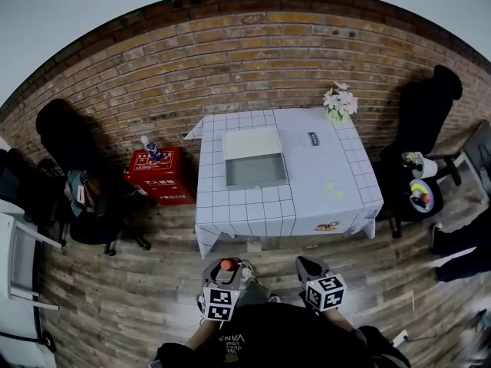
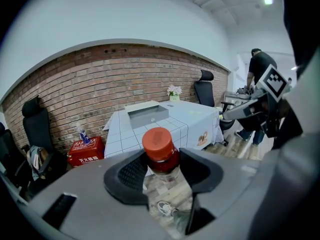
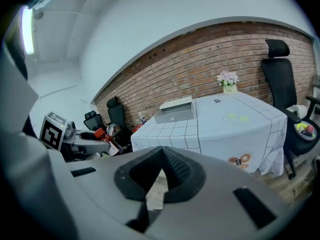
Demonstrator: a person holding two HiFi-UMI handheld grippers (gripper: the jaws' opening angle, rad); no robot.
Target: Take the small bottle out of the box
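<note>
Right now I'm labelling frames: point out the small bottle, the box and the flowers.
small bottle [image 2: 159, 144]: left gripper view, red cap.
box [image 1: 255, 172]: head view, grey front wall.
flowers [image 1: 341, 100]: head view, the blossoms.

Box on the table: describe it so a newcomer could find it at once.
In front of the brick wall stands a table with a white checked cloth. On its left half sits the box: grey, open, pale lid tipped back. Unlike the flowers at the far right corner, it is large, flat and square.
</note>
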